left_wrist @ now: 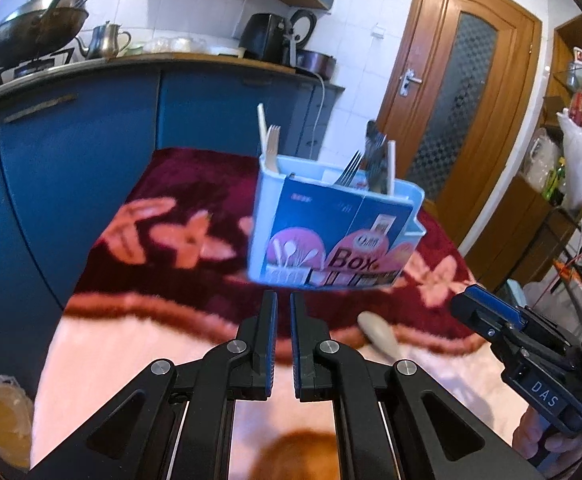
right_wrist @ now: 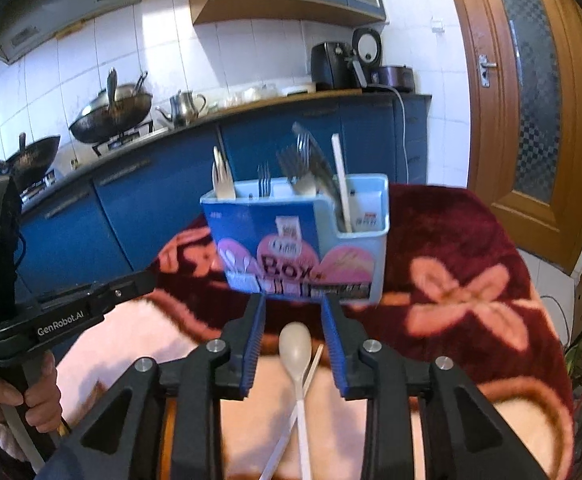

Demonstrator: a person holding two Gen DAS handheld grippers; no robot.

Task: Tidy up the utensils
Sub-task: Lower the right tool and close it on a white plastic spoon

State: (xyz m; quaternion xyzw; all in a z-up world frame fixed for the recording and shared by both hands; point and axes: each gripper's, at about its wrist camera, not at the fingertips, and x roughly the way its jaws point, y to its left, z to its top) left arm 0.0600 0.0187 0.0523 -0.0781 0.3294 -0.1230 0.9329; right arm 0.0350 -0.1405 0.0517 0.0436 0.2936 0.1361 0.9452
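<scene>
Nearest the right wrist camera, the right hand-held gripper [right_wrist: 293, 320] has its blue-padded fingers spread wide, holding nothing, on either side of a beige plastic spoon [right_wrist: 296, 346] lying on the desk under a pink and maroon floral fleece blanket [right_wrist: 467, 296]. The spoon's long axis runs toward the camera, bowl pointing away at the box, with a thin pale stick [right_wrist: 291, 420] lying beside its handle. The left hand-held gripper [left_wrist: 283, 312] has its fingers nearly pressed together, with only a narrow gap and nothing between them; its side reads "GenRobot.AI". Just beyond stands a light blue plastic utensil box [right_wrist: 355, 240] with a blue and pink paper label reading "Box", holding upright metal forks [right_wrist: 265, 180], a wooden fork [right_wrist: 222, 178] and a white stick [right_wrist: 341, 172].
</scene>
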